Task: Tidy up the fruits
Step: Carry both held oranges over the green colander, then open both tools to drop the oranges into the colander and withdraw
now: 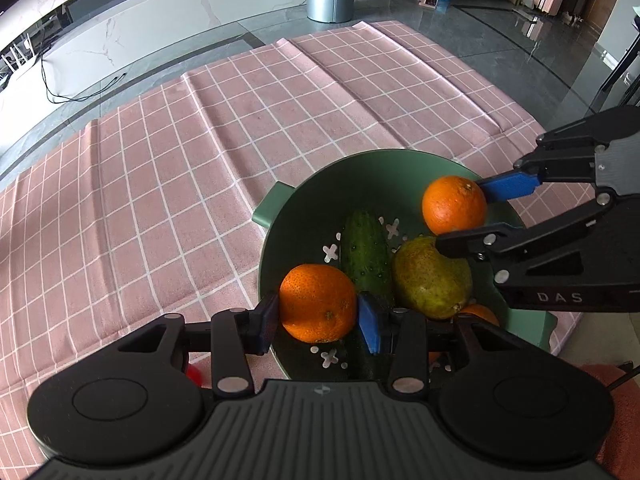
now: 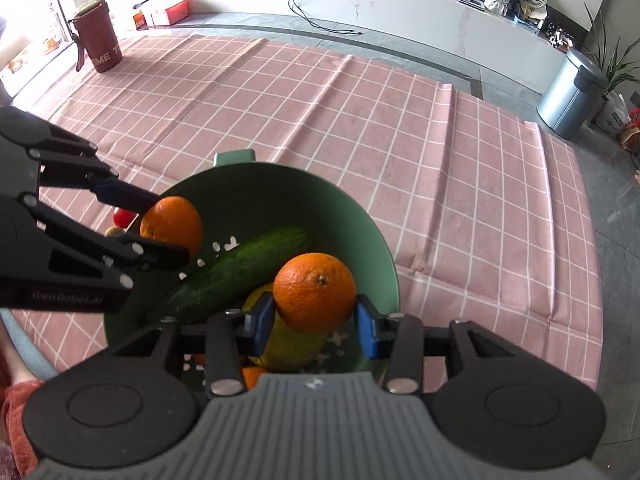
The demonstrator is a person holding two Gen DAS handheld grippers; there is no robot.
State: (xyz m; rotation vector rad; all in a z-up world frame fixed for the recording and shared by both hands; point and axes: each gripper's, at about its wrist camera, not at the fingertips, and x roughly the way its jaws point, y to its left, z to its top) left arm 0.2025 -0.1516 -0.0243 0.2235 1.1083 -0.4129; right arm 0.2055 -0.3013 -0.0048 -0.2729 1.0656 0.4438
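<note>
A green colander bowl (image 1: 372, 172) sits on the pink checked cloth; it also shows in the right wrist view (image 2: 376, 240). Inside lie a cucumber (image 1: 364, 252), a pear (image 1: 432, 280) and another orange (image 1: 480, 314), mostly hidden. My left gripper (image 1: 318, 316) is shut on an orange (image 1: 318, 302) above the bowl's near side; it also shows in the right wrist view (image 2: 160, 226) with that orange (image 2: 172, 224). My right gripper (image 2: 316, 316) is shut on a second orange (image 2: 314, 292); in the left wrist view that gripper (image 1: 468, 216) holds that orange (image 1: 454, 204) over the bowl's far right.
The pink checked cloth (image 1: 180, 168) covers the floor area around the bowl. A brown cylindrical container (image 2: 98, 38) stands at the cloth's far left corner. A grey bin (image 2: 572, 94) stands off the cloth to the right. Small red and yellow fruits (image 2: 122, 218) lie beside the bowl.
</note>
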